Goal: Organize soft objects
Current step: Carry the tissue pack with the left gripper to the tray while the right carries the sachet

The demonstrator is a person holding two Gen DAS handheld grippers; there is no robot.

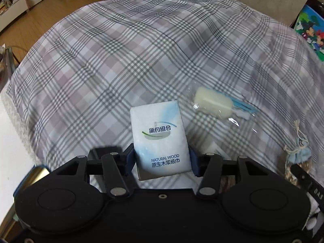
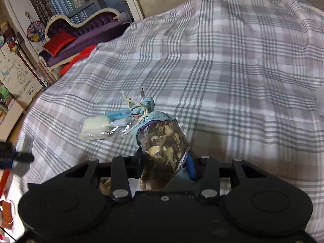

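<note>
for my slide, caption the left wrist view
Left gripper clamps a tissue pack above the plaid cloth, a wrapped sponge lying beside.

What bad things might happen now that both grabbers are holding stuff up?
The left gripper pinches only the bottom of the tissue pack, so the soft pack might tilt or slip out. The right gripper squeezes the sachet of dried bits, which might crush or slide loose. The wrapped sponge brush lies on the checked cloth near both hands and might get knocked.
</note>
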